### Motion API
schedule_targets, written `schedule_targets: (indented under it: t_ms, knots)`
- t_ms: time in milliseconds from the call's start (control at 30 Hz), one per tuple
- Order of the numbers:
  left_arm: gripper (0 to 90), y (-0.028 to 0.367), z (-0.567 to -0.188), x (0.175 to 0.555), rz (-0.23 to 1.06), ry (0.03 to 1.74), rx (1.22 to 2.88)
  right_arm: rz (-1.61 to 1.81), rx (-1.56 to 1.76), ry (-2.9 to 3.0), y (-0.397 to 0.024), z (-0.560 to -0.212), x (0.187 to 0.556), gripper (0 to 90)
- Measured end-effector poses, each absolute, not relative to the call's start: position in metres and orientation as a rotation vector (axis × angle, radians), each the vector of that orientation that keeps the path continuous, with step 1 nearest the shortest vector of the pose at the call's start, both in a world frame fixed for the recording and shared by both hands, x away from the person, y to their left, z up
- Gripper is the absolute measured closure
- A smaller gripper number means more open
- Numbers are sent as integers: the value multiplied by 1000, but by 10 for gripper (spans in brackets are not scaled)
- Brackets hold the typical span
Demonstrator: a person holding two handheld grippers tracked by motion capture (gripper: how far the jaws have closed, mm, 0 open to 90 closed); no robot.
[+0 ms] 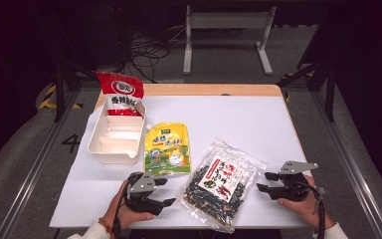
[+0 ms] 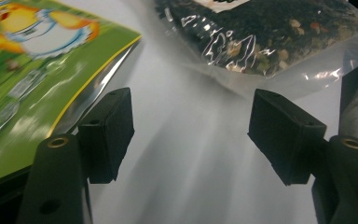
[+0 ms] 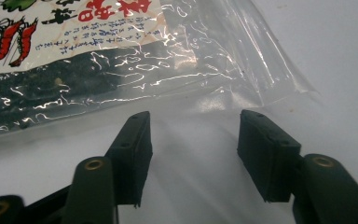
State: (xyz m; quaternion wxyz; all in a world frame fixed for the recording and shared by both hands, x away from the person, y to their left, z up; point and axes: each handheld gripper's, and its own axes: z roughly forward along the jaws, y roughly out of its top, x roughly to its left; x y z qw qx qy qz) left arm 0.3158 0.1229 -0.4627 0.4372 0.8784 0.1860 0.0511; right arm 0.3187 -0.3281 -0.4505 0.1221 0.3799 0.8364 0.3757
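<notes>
A clear bag of dark dried seaweed point(image 1: 221, 184) with a red and white label lies on the white table top point(image 1: 238, 119) near the front edge. My left gripper point(image 1: 169, 191) rests just left of the bag, open, its jaws pointing right with bare table between them. In the left gripper view the gripper point(image 2: 193, 116) faces the seaweed bag point(image 2: 261, 37), with a yellow-green pouch point(image 2: 32, 70) at its left. My right gripper point(image 1: 262, 181) sits just right of the bag, open and empty. The right gripper view shows the gripper point(image 3: 193, 135) a little short of the bag's clear edge point(image 3: 98, 60).
The yellow-green spouted pouch point(image 1: 166, 148) lies flat left of the seaweed bag. A cream divided tray point(image 1: 99, 147) stands at the left, with a red and white bag point(image 1: 121, 94) leaning at its far end. A white metal frame point(image 1: 227, 30) stands on the floor beyond the table.
</notes>
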Motion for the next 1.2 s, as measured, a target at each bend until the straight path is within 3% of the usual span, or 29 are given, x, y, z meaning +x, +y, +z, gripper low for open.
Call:
schedule_targets:
  t_ms: [167, 333, 467, 700, 800, 1000, 1200]
  knots:
    - [300, 111, -463, 325, 47, 439, 2175, 1154, 1255, 2384, -333, -451, 327, 293]
    - [283, 106, -464, 327, -40, 414, 2186, 1228, 1343, 2347, -336, -452, 345, 241]
    - [278, 95, -467, 323, -17, 380, 2253, 1278, 1392, 2339, -334, -453, 356, 193]
    - [285, 83, -467, 323, 12, 389, 2286, 1413, 1395, 2411, -315, -456, 371, 203]
    - [277, 80, -467, 323, 17, 396, 2287, 1458, 1453, 2398, -313, -457, 377, 294]
    - [261, 78, -467, 323, 35, 389, 2296, 1470, 1457, 2314, -320, -451, 379, 578]
    - [226, 75, -467, 325, 39, 394, 2288, 1602, 1298, 2228, -319, -423, 372, 731]
